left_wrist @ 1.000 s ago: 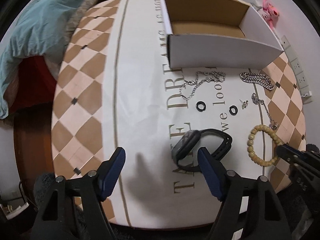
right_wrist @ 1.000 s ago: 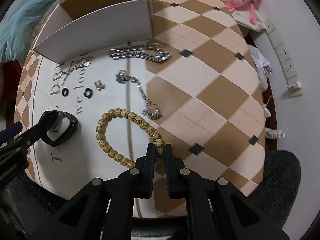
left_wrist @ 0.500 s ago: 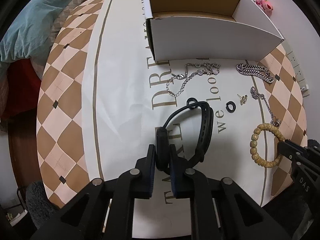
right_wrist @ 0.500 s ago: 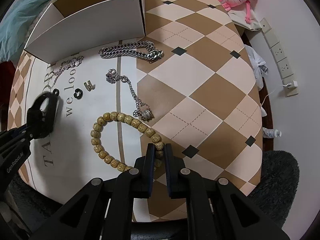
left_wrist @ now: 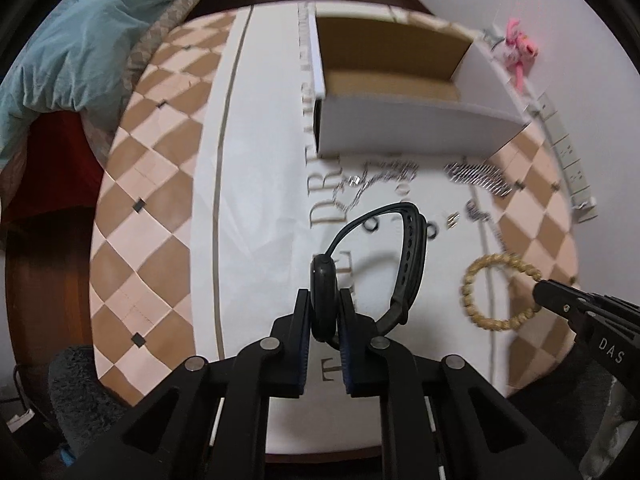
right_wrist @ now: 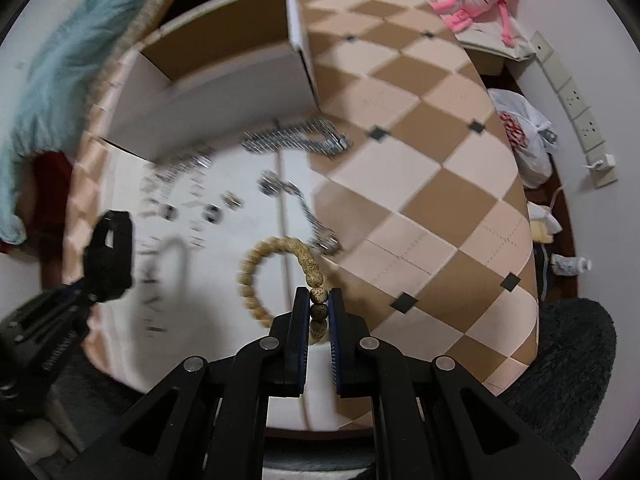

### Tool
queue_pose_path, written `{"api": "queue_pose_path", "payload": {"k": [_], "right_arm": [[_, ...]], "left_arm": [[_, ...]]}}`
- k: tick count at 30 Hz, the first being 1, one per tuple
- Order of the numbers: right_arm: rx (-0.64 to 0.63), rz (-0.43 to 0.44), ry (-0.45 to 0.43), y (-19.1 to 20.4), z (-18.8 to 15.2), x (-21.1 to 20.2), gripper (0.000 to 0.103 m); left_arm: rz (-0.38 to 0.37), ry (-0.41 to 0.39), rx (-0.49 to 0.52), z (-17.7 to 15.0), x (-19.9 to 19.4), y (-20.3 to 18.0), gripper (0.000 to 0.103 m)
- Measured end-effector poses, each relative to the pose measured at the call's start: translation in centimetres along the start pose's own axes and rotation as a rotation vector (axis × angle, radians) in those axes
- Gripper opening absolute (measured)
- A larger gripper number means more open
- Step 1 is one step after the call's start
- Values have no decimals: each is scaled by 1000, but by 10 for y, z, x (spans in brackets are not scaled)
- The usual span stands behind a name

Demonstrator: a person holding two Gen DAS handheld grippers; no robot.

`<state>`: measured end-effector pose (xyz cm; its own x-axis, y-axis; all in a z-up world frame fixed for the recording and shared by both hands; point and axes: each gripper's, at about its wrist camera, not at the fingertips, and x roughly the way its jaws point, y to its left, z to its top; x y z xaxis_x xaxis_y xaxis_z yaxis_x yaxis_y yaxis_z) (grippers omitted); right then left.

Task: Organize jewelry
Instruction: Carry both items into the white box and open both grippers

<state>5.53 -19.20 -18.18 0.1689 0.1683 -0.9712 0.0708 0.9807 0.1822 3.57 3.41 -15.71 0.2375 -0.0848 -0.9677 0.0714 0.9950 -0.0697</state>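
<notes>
Left gripper (left_wrist: 323, 314) clamped on black smartwatch (left_wrist: 325, 298), strap looped above tablecloth (left_wrist: 256, 200). Right gripper (right_wrist: 319, 304) clamped on wooden bead bracelet (right_wrist: 316, 296), right of watch. Open cardboard box (left_wrist: 400, 136) at far side; silver chains (right_wrist: 296, 142) just near it.

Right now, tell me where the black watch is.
The black watch is clamped in the left gripper, raised over the tablecloth's lettering, with the bead bracelet to its right.
</notes>
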Motion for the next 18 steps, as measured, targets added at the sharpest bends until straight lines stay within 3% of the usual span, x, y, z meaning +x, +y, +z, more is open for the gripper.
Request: {"api": "queue_pose_path", "payload": {"k": [4, 8, 14, 18], "right_arm": [[-37, 64, -56, 17, 17, -35, 9], [-83, 98, -129, 32, 43, -72, 9], [-135, 124, -224, 45, 99, -106, 9], [-151, 131, -214, 55, 138, -98, 9]], "left_arm": [[-35, -61, -10, 9, -32, -1, 10], [-68, -108, -19, 44, -54, 2, 10], [-92, -132, -21, 105, -48, -11, 10], [-101, -109, -27, 136, -34, -9, 10]]}}
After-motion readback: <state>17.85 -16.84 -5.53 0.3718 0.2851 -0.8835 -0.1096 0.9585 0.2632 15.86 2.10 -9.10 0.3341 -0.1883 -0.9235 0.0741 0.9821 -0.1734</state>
